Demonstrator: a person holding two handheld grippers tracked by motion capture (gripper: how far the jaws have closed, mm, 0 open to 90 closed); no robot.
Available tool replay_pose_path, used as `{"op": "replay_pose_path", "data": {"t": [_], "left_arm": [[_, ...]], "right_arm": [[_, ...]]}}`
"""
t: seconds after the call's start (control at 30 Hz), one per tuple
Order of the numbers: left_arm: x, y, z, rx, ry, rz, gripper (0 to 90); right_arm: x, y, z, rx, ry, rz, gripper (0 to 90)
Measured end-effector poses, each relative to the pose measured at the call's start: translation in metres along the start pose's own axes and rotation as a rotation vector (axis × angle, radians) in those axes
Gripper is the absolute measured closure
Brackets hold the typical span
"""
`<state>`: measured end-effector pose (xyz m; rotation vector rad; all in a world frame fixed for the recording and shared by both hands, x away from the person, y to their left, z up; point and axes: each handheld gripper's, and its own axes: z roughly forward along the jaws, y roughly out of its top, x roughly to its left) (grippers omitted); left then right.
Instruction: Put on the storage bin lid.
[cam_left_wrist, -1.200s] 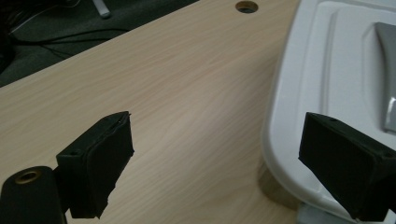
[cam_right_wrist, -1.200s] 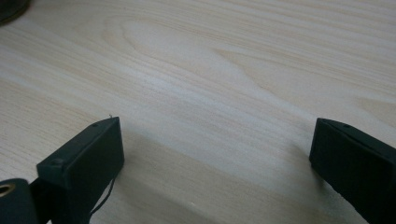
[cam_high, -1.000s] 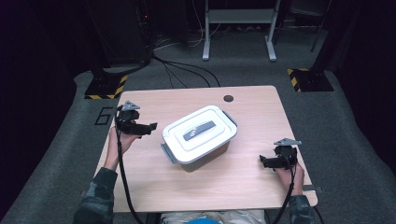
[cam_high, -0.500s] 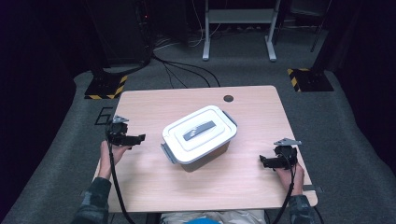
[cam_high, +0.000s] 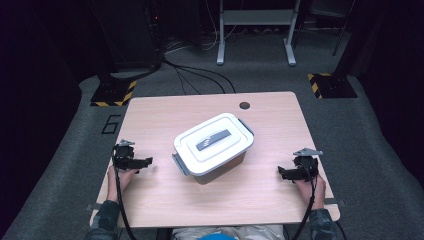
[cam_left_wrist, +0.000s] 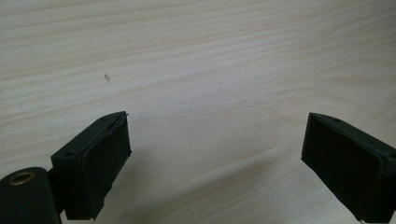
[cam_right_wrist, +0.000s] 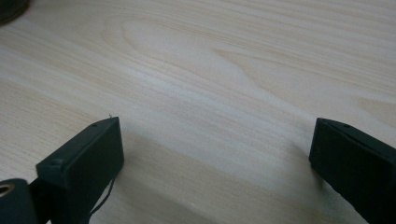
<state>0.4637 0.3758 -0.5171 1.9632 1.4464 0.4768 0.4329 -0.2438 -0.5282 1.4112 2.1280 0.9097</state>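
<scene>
High view shows a white lidded box (cam_high: 214, 144) sitting askew at the tabletop's (cam_high: 270, 110) middle, grey latches at its ends. Near the left edge the left gripper (cam_high: 145, 162) rests with jaws spread wide and empty; the right gripper (cam_high: 281, 173) lies near the right edge, likewise wide and empty, both well apart from the box.

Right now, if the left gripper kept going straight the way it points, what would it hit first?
Probably the white lidded container. The left gripper points across the table toward its near end, with bare wood between; height is unclear, and it seems tilted downward.
</scene>
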Motion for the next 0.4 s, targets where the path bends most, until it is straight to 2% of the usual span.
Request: {"op": "replay_pose_path", "data": {"t": [0.13, 0.23, 0.27, 0.3, 0.4], "left_arm": [[-0.001, -0.01, 0.003, -0.048, 0.027, 0.003, 6.3], [-0.001, -0.015, 0.004, -0.081, 0.042, 0.024, 6.1], [-0.002, -0.015, 0.004, -0.08, 0.054, 0.026, 6.1], [-0.004, -0.016, 0.004, -0.071, 0.066, 0.047, 5.2], [-0.004, -0.016, 0.004, -0.068, 0.062, 0.052, 4.8]], "right_arm": [[0.0, 0.0, 0.0, 0.0, 0.0, 0.0, 2.3], [0.0, 0.0, 0.0, 0.0, -0.002, 0.001, 2.0], [0.0, 0.0, 0.0, 0.0, -0.002, 0.001, 2.0], [0.0, 0.0, 0.001, -0.002, -0.003, -0.006, 1.6], [0.001, 0.0, 0.001, 0.001, -0.01, 0.004, 1.1]]}}
